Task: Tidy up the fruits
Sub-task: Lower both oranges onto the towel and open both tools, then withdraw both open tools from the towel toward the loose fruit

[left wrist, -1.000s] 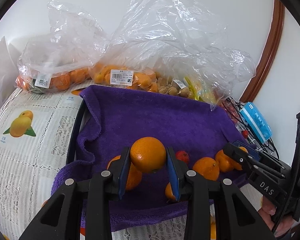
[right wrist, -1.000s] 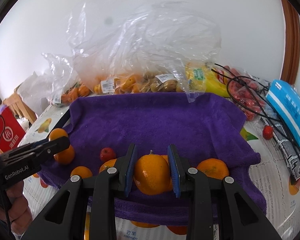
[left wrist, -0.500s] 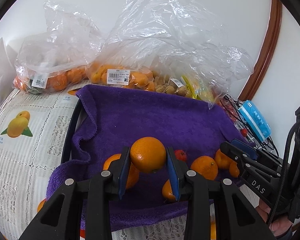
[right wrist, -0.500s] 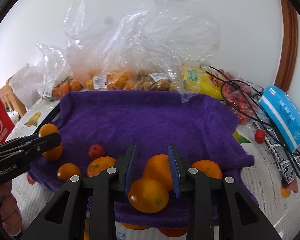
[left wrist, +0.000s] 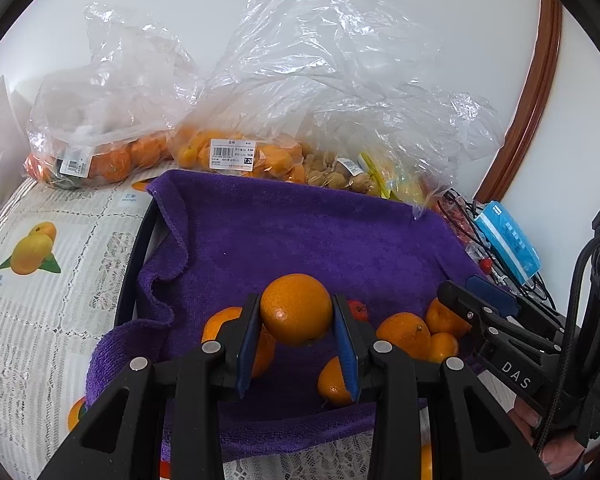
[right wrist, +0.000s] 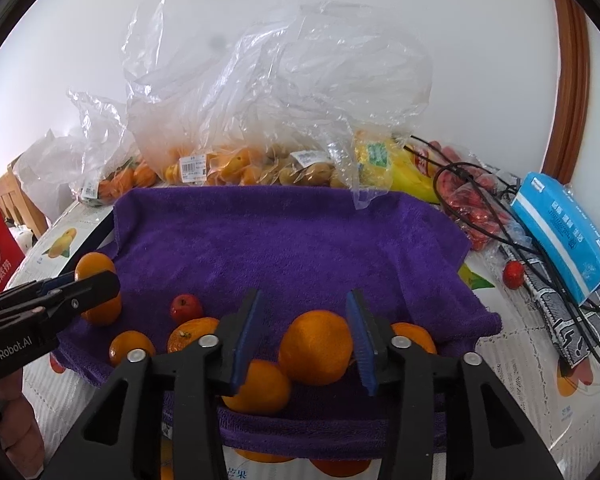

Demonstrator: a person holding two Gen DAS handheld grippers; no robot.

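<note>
Purple terry towel (right wrist: 300, 248) is lining a black tray, several oranges sitting along its near edge. Left gripper (left wrist: 296, 336) is clamping a round orange (left wrist: 296, 309) above the towel's near-left part. Right gripper (right wrist: 305, 338) is opening, blue pads clear of the big orange (right wrist: 315, 347) resting on the towel between them, touching a smaller orange (right wrist: 260, 388).
</note>
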